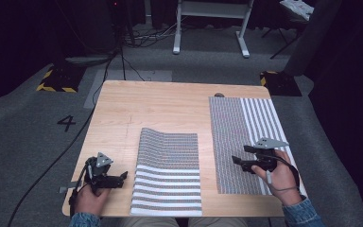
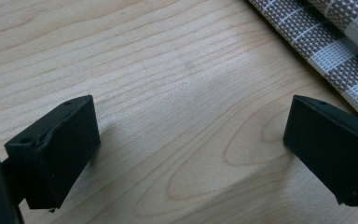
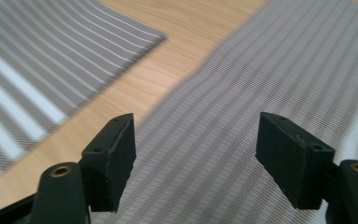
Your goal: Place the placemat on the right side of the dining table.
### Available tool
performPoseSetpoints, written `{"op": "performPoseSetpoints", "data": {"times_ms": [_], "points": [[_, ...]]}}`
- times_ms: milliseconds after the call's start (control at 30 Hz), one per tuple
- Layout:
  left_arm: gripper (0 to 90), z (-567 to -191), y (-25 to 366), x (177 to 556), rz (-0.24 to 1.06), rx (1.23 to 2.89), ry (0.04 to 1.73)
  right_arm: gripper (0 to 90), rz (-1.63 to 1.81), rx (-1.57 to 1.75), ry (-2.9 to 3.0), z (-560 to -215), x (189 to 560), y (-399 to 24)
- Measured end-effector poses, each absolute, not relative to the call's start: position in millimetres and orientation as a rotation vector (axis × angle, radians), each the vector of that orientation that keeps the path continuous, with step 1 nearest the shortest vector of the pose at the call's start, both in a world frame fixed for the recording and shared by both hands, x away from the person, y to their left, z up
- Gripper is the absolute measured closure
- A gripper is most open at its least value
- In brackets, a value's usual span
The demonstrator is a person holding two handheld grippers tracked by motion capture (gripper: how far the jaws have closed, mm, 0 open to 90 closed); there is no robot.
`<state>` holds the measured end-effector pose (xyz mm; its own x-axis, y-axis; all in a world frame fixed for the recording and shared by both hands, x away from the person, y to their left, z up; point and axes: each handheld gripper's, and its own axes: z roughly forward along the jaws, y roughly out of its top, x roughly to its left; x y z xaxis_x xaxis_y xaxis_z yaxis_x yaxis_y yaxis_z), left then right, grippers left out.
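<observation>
my left tool [image 1: 119, 178] sits low over the bare wood at the near left corner of the bench [image 1: 170, 101], its jaws spread wide with nothing between them. in the left gripper view its jaws frame plain wood grain, and a corner of the woven mat lies just beyond the right jaw. my right tool [image 1: 240, 161] hovers over the near end of the right mat [image 1: 243, 142], jaws also wide apart and empty, pointing toward the bench's middle. the right mat lies flat along the right edge, its long axis running from me to the far side, fine weave on its left half, white stripes on its right. the middle mat [image 1: 168, 172] lies near me, long axis also running away from me, bold white stripes at its near end. a strip of bare wood separates the two mats.
</observation>
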<state>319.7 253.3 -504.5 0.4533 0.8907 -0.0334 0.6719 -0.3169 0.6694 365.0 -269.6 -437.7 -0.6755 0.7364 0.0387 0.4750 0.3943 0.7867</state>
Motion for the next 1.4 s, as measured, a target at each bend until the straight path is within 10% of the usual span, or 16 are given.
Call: {"op": "performPoseSetpoints", "data": {"times_ms": [867,1400], "points": [[3.7,-504,254,318,0.457,2.093,1.303,33.5,1.452,0.669,2.525,-412,298,-140],[4.7,-504,256,313,0.455,2.089,1.303,29.0,1.105,0.624,2.737,-462,314,-87]]}}
